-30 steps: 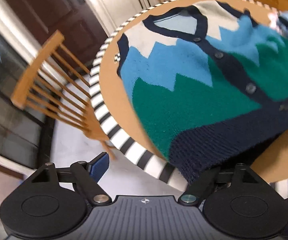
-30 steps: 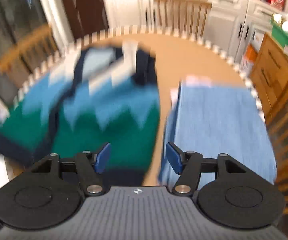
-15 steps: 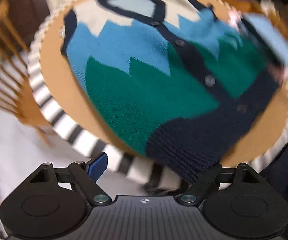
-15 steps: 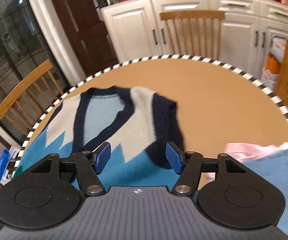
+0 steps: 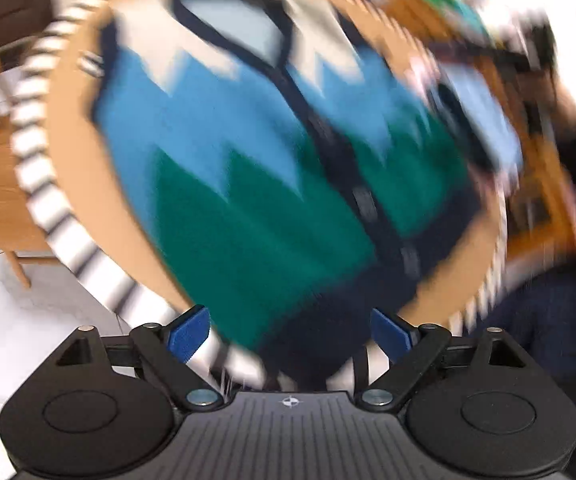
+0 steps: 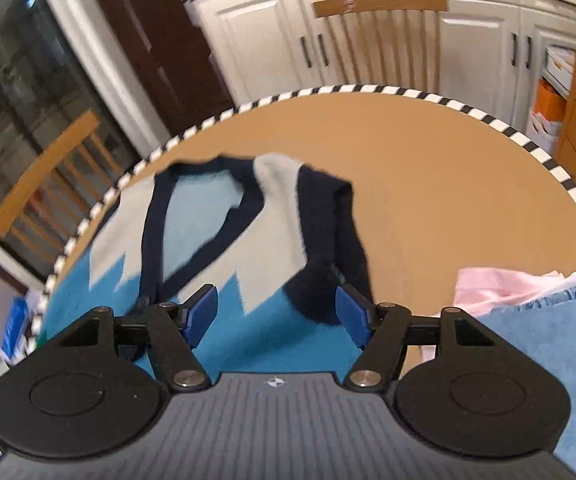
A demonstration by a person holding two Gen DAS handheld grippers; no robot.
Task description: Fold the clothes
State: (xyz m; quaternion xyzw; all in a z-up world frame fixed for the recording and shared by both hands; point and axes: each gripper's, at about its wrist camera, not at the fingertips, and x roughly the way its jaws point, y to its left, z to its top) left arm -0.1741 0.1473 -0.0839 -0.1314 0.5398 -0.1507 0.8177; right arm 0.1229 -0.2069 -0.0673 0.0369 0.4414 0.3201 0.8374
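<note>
A knitted sleeveless cardigan with white, light blue, green and navy zigzag bands [image 5: 247, 184] lies spread flat on a round tan table with a black-and-white striped rim [image 5: 75, 184], navy hem toward the camera. This left wrist view is blurred by motion.

The left gripper [image 5: 290, 330] has its blue-padded jaws spreading apart, already very wide. The navy hem shows in the gap between them, but the pads do not press on it.

The right gripper [image 6: 277, 316] hangs over the cardigan's [image 6: 223, 240] collar end, near a rumpled navy armhole. Its jaws are also widening, moderately apart, with nothing gripped. Folded blue denim [image 6: 548, 344] and pink fabric [image 6: 500, 288] lie to the right on the table [image 6: 428, 184].
</note>
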